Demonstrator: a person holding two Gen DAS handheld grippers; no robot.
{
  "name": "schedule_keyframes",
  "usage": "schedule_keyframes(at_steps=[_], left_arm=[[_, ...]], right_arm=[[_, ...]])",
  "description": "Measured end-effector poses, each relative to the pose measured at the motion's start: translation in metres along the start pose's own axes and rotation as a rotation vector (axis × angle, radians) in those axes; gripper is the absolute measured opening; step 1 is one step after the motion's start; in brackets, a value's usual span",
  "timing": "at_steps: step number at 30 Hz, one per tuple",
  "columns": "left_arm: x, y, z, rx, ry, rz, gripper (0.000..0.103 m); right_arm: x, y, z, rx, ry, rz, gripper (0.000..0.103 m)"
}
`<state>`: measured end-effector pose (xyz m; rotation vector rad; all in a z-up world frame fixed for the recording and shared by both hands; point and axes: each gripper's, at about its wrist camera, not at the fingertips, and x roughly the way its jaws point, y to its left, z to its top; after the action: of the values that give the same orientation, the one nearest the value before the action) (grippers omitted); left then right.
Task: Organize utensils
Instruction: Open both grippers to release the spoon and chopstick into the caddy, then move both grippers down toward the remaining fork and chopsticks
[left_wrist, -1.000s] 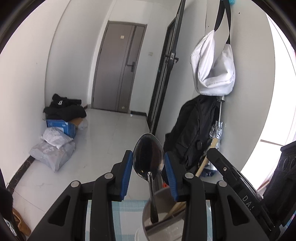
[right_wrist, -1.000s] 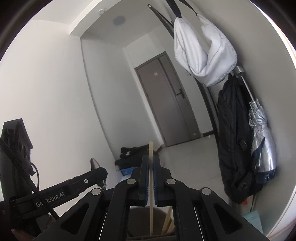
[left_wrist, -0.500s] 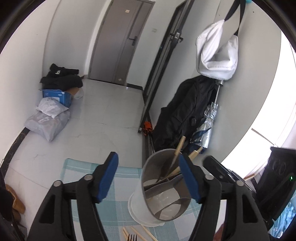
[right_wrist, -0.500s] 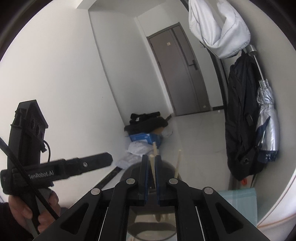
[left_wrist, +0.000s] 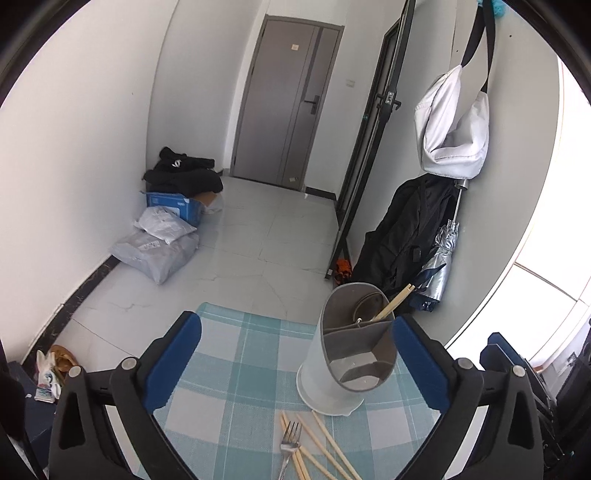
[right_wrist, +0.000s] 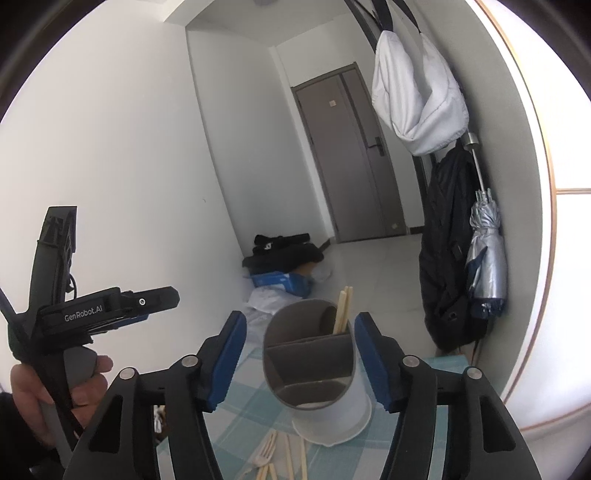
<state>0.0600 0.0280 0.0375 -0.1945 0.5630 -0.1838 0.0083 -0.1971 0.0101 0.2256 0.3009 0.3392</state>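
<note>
Checked worktop (left_wrist: 240, 354) is carrying the holder (left_wrist: 347, 354); both grippers' jaws are hanging spread, empty; next, picking the fork (left_wrist: 290, 441).

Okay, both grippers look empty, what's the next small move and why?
Probably lower the left gripper toward the fork lying on the checked cloth in front of the utensil holder. Both grippers are open and empty, chopsticks already stand in the holder, and the fork and loose chopsticks remain outside it.

One holder (left_wrist: 345, 354), one fork (left_wrist: 289, 443), one spoon (left_wrist: 367, 304)
</note>
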Motion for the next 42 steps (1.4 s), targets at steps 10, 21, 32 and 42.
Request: schedule_keyframes(at_steps=[10, 21, 32, 42], left_arm=[[-0.028, -0.002, -0.037, 0.039, -0.034, 0.041, 0.102], [-0.021, 0.016, -0.081, -0.001, 0.028, 0.047, 0.102], [-0.001, 0.035, -0.102, -0.049, 0.117, 0.025, 0.102], [0.011, 0.061, -0.108, -0.116, 0.191, 0.012, 0.102]], right_arm=[[-0.025, 0.019, -0.023, -0.032, 0.049, -0.027, 0.086], [-0.026, 0.019, -0.067, -0.049, 0.175, -0.075, 0.095], [0.0, 0.018, -0.103, -0.039, 0.371, -0.099, 0.096], [0.036, 0.011, -0.121, 0.012, 0.528, -0.123, 0.096]])
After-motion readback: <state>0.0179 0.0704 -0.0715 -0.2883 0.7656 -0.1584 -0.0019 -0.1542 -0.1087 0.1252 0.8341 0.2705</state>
